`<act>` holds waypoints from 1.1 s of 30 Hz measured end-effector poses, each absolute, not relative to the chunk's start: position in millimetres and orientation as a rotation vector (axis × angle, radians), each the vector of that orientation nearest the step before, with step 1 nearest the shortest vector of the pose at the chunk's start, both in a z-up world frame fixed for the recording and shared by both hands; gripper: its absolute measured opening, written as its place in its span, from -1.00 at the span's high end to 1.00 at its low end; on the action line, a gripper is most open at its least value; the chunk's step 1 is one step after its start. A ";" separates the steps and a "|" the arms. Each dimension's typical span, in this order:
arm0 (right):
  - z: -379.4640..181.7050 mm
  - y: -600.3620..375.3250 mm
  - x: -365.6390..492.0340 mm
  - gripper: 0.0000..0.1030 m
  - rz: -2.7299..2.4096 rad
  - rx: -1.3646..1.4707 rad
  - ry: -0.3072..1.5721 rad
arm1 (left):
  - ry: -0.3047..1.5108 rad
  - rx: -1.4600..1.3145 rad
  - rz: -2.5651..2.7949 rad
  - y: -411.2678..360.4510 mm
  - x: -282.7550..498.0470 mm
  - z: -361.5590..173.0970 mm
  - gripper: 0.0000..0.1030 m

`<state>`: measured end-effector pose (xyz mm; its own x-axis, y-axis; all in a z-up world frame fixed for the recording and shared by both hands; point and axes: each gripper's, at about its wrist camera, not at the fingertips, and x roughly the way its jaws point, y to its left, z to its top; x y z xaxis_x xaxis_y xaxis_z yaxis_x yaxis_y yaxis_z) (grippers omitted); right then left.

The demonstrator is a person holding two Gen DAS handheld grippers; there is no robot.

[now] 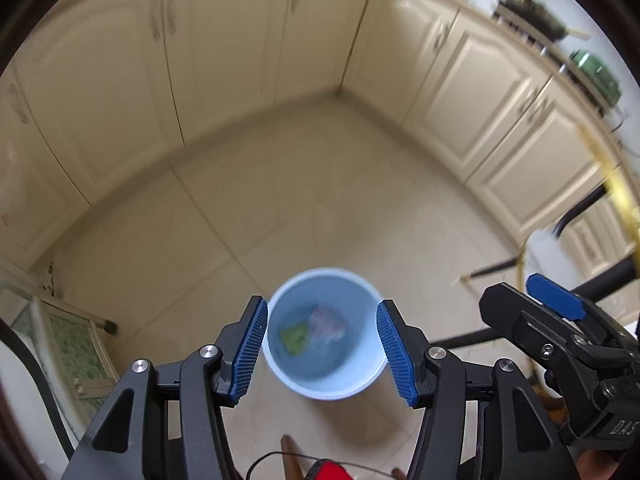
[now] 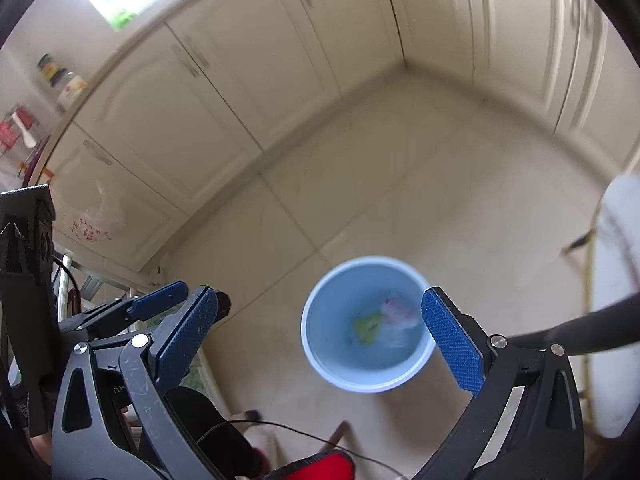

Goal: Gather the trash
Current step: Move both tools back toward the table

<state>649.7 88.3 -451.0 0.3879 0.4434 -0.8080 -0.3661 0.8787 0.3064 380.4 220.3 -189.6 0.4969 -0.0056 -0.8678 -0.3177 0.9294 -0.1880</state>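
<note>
A pale blue bin [image 1: 328, 273] [image 2: 360, 261] stands on the tiled floor below both grippers. Inside it lie a green wrapper [image 1: 295, 337] [image 2: 366, 326] and a crumpled pinkish-white piece [image 1: 329, 322] [image 2: 398, 312]. My left gripper [image 1: 324, 350] hangs above the bin, jaws open, with nothing between its blue pads [image 1: 252, 348]. My right gripper [image 2: 320, 336] is open wide and empty, high over the bin's left side. In the left wrist view the right gripper [image 1: 524, 298] shows at the right edge. In the right wrist view a finger of the left gripper [image 2: 160, 300] shows at the left.
Cream cabinets [image 1: 224, 52] line the walls and meet in a corner behind the bin. A stove with pans [image 1: 532, 12] sits on the counter at the right. A white chair with black legs [image 2: 616, 280] stands right of the bin. A plastic bag [image 2: 92, 224] hangs on a cabinet.
</note>
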 end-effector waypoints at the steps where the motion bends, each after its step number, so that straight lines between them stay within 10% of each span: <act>1: -436.0 90.3 642.3 -1.00 0.511 0.067 1.021 | 1.003 -0.343 0.195 217.1 374.7 -169.2 -0.05; 15: -216.3 25.1 496.0 -1.00 0.341 0.013 0.536 | 0.542 -0.195 0.072 84.7 312.7 55.5 -0.58; 33: -159.8 -176.5 402.4 -1.00 -0.105 0.166 0.418 | 0.478 -0.062 -0.068 19.4 231.4 -52.6 -0.74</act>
<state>402.4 -176.5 -159.8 0.9089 -0.0672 -0.4115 0.1352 0.9811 0.1384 231.4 19.4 -52.6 0.8856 -0.0800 -0.4576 0.0507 0.9958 -0.0759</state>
